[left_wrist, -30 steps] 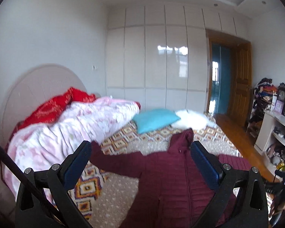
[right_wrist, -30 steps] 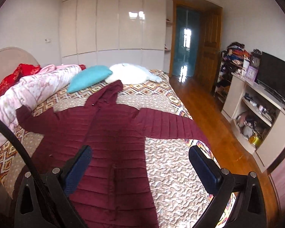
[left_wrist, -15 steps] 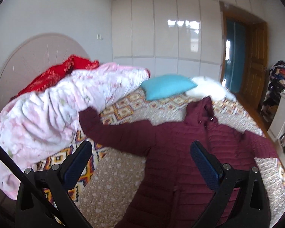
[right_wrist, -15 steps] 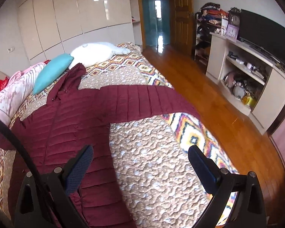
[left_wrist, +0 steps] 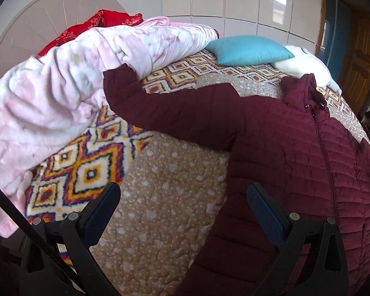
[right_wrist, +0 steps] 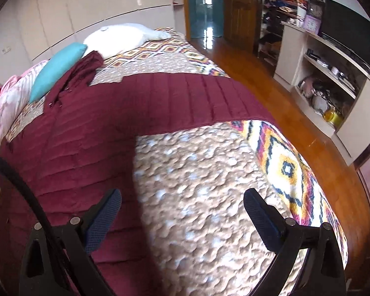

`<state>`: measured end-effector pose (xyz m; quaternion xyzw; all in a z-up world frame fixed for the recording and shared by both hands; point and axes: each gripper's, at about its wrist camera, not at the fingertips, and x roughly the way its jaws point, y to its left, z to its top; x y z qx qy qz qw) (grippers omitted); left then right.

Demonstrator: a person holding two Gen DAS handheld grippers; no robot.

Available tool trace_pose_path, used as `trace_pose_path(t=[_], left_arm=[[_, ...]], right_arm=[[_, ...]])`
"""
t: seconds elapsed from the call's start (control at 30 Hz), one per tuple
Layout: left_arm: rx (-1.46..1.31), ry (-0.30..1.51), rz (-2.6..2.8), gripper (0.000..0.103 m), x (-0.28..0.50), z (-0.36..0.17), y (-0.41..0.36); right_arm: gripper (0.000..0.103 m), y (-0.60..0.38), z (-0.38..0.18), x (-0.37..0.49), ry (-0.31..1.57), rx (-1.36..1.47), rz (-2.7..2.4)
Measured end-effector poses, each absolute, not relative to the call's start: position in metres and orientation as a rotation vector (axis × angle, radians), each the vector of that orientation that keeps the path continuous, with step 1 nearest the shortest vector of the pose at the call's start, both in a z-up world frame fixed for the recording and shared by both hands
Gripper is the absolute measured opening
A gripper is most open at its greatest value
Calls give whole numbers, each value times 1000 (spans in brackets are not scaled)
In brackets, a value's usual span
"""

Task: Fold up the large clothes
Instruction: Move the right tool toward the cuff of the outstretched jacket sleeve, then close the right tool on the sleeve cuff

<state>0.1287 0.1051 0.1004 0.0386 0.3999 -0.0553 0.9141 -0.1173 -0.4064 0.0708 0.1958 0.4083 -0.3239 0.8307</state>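
Across the middle of the bed [left_wrist: 160, 222], the maroon quilted jacket [left_wrist: 283, 153] lay front up, zip closed, hood toward the far edge by the teal cushion [left_wrist: 249, 49] and white pillow [left_wrist: 305, 61]. Both sleeves were spread straight out to the sides, probably so each could be folded inward over the body. One sleeve's cuff touched the pink floral duvet [left_wrist: 49, 93] heaped along the headboard edge; the other sleeve [right_wrist: 185, 101] reached toward the edge nearest the wooden floor [right_wrist: 271, 86]. The left gripper [left_wrist: 182, 212] hung with its jaws wide and empty, straddling the jacket's side seam below the armpit. The right gripper [right_wrist: 182, 212] was likewise wide and empty, over bare bedspread [right_wrist: 197, 185] beside the jacket's other flank, seemingly poised to take hold there.
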Motion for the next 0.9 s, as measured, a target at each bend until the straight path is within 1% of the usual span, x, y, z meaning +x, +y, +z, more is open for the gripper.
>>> trace_pose_path(t=[0.13, 0.27, 0.37, 0.4, 0.47, 0.63, 0.7, 0.73, 0.77, 0.8, 0.87, 0.9], left_arm=[[103, 824, -143, 103, 117, 83, 79], [63, 865, -220, 103, 101, 75, 52], [40, 872, -271, 103, 84, 81, 37], [37, 869, -285, 103, 79, 83, 33], [42, 856, -305, 103, 66, 89, 25], [65, 816, -308, 103, 49, 100, 17], [69, 817, -300, 103, 48, 100, 15], [70, 820, -293, 103, 49, 100, 15], [69, 821, -287, 102, 50, 100, 16], [70, 823, -278, 103, 50, 100, 17], [79, 824, -264, 103, 52, 99, 20], [83, 821, -264, 103, 52, 98, 22]], right_arm=[[100, -447, 62, -118, 831, 458, -760], [96, -512, 46, -120, 779, 659, -766], [90, -560, 26, -120, 743, 834, -779], [90, -574, 19, -119, 733, 880, -788], [86, -597, 6, -116, 723, 949, -802], [86, -638, -6, -111, 643, 1042, -847], [83, -654, -10, -108, 621, 1089, -869], [74, -660, -13, -109, 613, 1110, -879], [55, -666, -16, -110, 607, 1139, -892], [48, -671, -18, -110, 601, 1157, -896], [24, -674, -15, -114, 588, 1159, -892], [17, -673, -9, -114, 595, 1137, -896]])
